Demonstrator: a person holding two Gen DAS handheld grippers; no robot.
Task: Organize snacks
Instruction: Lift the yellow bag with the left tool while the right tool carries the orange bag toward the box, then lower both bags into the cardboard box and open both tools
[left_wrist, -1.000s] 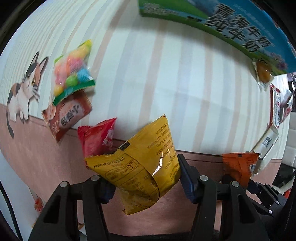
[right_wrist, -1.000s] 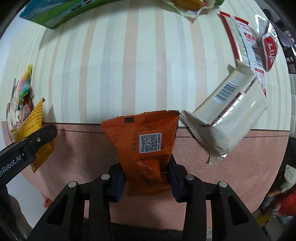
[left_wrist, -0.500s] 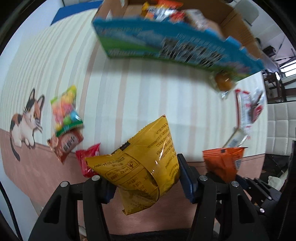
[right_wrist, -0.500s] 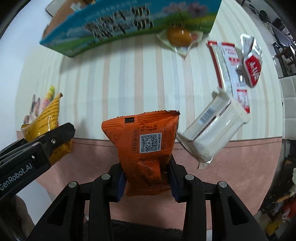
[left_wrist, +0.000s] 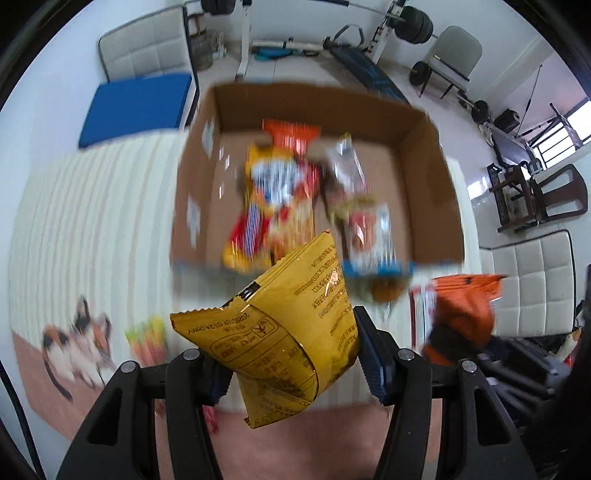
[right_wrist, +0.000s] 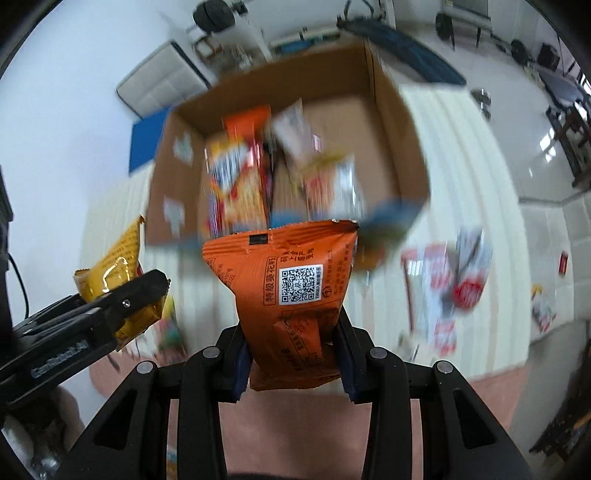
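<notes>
My left gripper (left_wrist: 291, 362) is shut on a yellow snack bag (left_wrist: 288, 325), held in the air in front of an open cardboard box (left_wrist: 424, 177). My right gripper (right_wrist: 293, 354) is shut on an orange snack bag (right_wrist: 291, 291) with a QR code, also lifted before the same cardboard box (right_wrist: 399, 122). Several snack packs (left_wrist: 280, 195) lie blurred inside the box. In the right wrist view the yellow bag (right_wrist: 110, 269) and the left gripper show at the left. In the left wrist view the orange bag (left_wrist: 461, 310) hangs at the right.
Loose snacks lie on the striped tablecloth (left_wrist: 92, 229): a colourful candy pack (left_wrist: 147, 339) beside a cat picture (left_wrist: 77, 347), and red-and-white packs (right_wrist: 447, 291) at the right. Chairs, a blue mat (left_wrist: 136, 103) and gym gear stand behind the table.
Both grippers have risen with their bags and tipped forward, so the inside of the box and the room behind have come into view. The table snacks have slid down and look smaller.
</notes>
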